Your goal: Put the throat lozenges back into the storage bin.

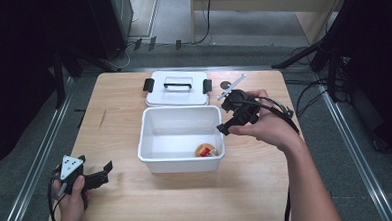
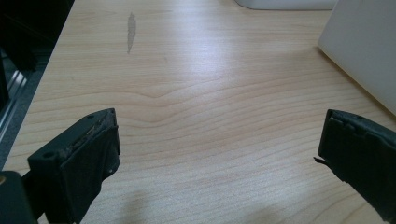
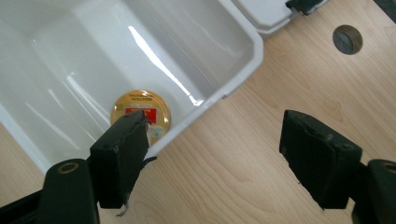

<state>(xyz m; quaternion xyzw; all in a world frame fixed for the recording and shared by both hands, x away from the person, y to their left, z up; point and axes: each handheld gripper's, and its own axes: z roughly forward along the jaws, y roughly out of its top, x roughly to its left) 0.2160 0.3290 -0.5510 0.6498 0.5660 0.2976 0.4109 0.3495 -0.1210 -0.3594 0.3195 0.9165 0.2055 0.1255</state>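
An open white box (image 1: 144, 135) stands mid-table, and its lid (image 1: 178, 93) with a black handle and clips lies flat just behind it. Inside, at the front right corner, lies a small round tin (image 1: 204, 150) with a gold top and red label. My right gripper (image 1: 228, 116) hovers open over the box's right rim, pointing down. In the right gripper view, the tin (image 3: 140, 106) sits just beyond the left jaw, and the box rim (image 3: 254, 51) runs between the jaws. My left gripper (image 1: 105, 174) rests open at the table's front left, nothing between its jaws.
The wooden table (image 1: 119, 119) has a dark smudge (image 2: 131, 30) on its left half and a round hole (image 3: 348, 39) near the lid. In the left gripper view, the box's outer wall (image 2: 364, 46) stands to the right. Metal rails and cables border the table.
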